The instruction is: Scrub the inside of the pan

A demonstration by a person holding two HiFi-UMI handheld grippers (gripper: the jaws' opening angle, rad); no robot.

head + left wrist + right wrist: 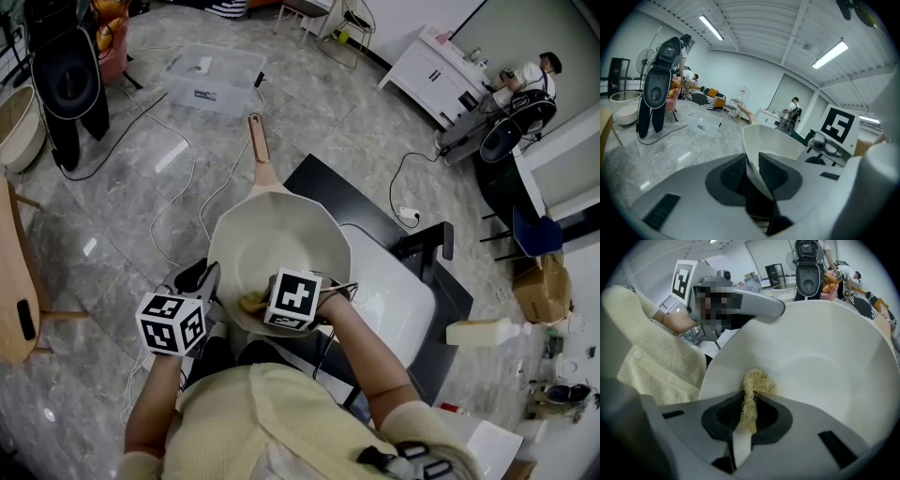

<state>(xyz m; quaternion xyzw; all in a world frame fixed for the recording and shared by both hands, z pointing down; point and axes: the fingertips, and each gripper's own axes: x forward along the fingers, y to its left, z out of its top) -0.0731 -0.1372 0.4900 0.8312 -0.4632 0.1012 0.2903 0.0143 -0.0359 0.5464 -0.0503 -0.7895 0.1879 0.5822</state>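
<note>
Pan (pixel 281 253), cream-white, wide-mouthed, with a long tan handle (pixel 260 145) pointing away from the person; it sits in front of the person's chest, over the left end of the dark counter (pixel 319 183) and partly over the grey marble floor (pixel 141 187). Whether its base rests on anything cannot be told. Inside, against the near wall, a pale yellow fibrous scrubber (pixel 251 302) touches the white surface. The right gripper view shows the scrubber (pixel 757 380) pinched in the right tongs (pixel 750 416), narrow, clamped on its lower strip, with the tuft bulging out past the tips onto the pan's inner wall (pixel 825 362). In the head view the right tongs (pixel 267 300) dip into the pan from the near side, their marker cube (pixel 293 300) on top. The left tongs (pixel 208 281) are at the pan's near-left rim, their marker cube (pixel 172 322) just outside it. The left gripper view has the left tongs (pixel 753 171) closed on the rim, one ribbed pad inside the wall and one outside, and the pan (pixel 773 140) rising edge-on beyond. To the right of the pan a white sink basin (pixel 394 291) is set into the counter. A pale bottle (pixel 492 331) lies on its side further right, well apart. On the floor beyond the handle stands a clear plastic box (pixel 214 75). Far right, a person (pixel 530 75) sits near a white cabinet (pixel 431 75).
</note>
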